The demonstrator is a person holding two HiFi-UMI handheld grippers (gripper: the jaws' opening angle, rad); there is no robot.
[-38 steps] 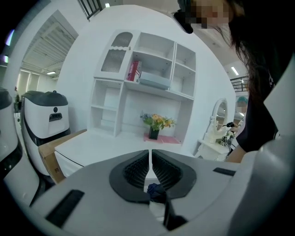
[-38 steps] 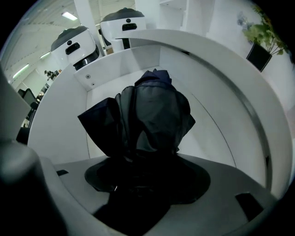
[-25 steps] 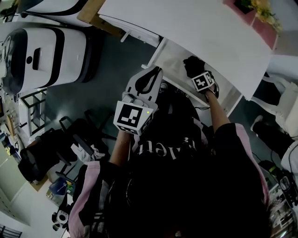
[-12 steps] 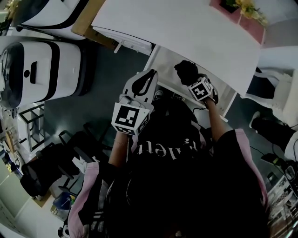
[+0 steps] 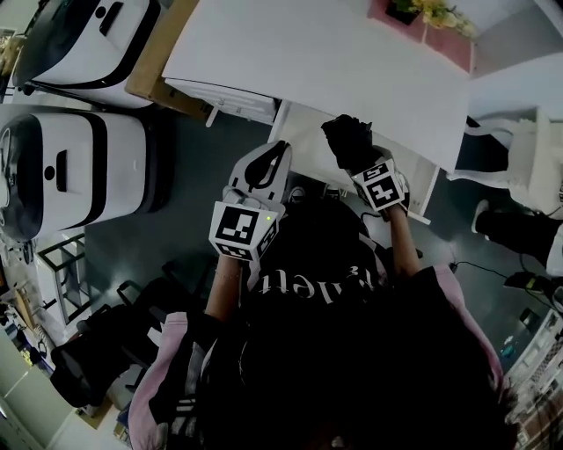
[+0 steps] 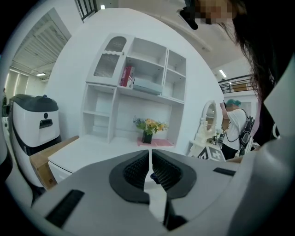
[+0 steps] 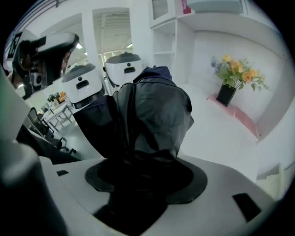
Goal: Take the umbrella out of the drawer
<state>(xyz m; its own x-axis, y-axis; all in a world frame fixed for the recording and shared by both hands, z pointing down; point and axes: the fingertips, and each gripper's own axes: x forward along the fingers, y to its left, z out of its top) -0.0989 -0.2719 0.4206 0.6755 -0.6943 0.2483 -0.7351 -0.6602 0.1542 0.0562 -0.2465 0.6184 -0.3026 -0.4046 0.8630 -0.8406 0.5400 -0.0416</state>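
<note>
Right claw (image 7: 146,173) pinches the folded umbrella (image 7: 152,110), dark crumpled fabric, at the flat white surface (image 5: 334,61) edge. Left claw (image 6: 150,167) is pressed together, empty, nearby.

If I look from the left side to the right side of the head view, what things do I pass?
White machine with a black stripe → left gripper → dark folded umbrella → yellow flowers → white chair.
</note>
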